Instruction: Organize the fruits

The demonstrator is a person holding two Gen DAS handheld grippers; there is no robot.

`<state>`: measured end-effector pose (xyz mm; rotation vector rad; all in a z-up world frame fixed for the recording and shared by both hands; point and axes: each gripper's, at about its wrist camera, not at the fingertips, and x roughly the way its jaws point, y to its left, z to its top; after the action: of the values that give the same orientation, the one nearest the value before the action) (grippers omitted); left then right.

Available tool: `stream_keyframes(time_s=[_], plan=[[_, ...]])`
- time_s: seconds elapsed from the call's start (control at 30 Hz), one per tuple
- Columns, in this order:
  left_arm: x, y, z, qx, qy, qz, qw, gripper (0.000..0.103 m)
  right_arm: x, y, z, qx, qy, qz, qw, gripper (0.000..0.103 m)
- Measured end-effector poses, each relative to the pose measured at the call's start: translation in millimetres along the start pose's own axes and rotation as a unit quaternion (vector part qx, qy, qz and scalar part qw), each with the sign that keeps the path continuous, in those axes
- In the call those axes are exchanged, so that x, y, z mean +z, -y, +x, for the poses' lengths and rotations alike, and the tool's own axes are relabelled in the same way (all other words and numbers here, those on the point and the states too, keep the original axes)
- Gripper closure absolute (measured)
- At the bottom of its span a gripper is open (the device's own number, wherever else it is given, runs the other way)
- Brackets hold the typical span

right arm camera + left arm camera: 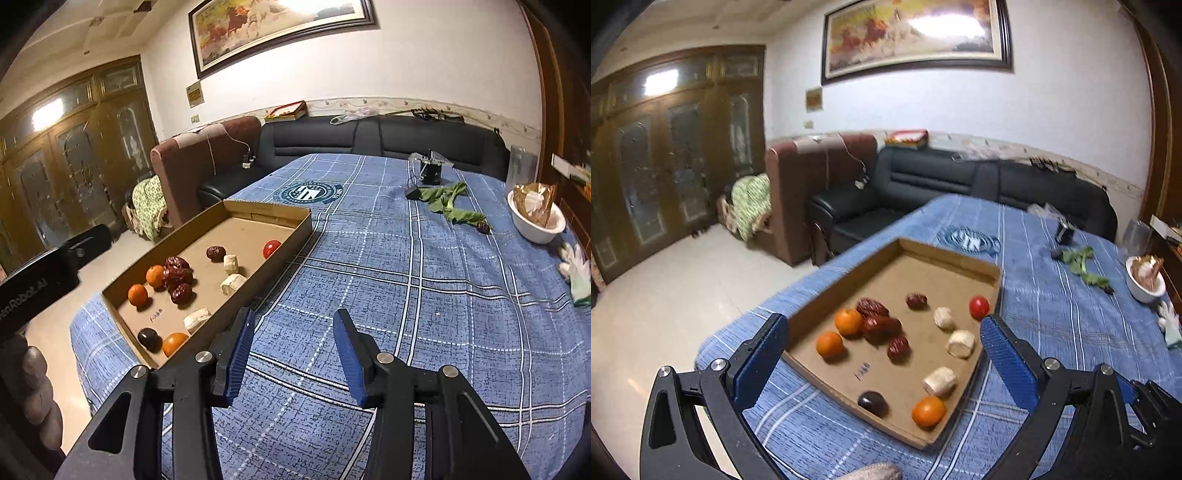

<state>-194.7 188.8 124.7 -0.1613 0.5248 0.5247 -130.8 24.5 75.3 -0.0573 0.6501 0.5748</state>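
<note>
Left wrist view: the left gripper (884,332) is spread to full width with nothing between its fingers, framing the cardboard tray (945,258) at lower centre. Right wrist view: the right gripper (293,354) is partly spread and empty, over bare blue plaid cloth (424,314) at lower centre, just right of the tray.

The tray holds three oranges (848,322), several red dates (881,328), three pale cut pieces (961,343), a tomato (979,307) and one dark fruit (872,403). Judged progress: mostly gathered, loosely grouped. One dark fruit (482,227) lies outside, beside the greens (448,203) at upper right.

Legible writing: a partial "Robot.AI" on the black device (33,291) at left edge. The cloth emblem is unreadable.
</note>
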Motion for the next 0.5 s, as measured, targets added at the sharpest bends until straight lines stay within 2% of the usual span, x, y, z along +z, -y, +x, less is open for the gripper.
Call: stream_keyframes(time_s=[0.5], plan=[[-15.3, 1.2, 34.4, -0.028, -0.059, 0.000, 0.9979, 0.000, -7.5, -24.1, 18.9, -0.011, -0.022, -0.047, 0.999, 0.051]])
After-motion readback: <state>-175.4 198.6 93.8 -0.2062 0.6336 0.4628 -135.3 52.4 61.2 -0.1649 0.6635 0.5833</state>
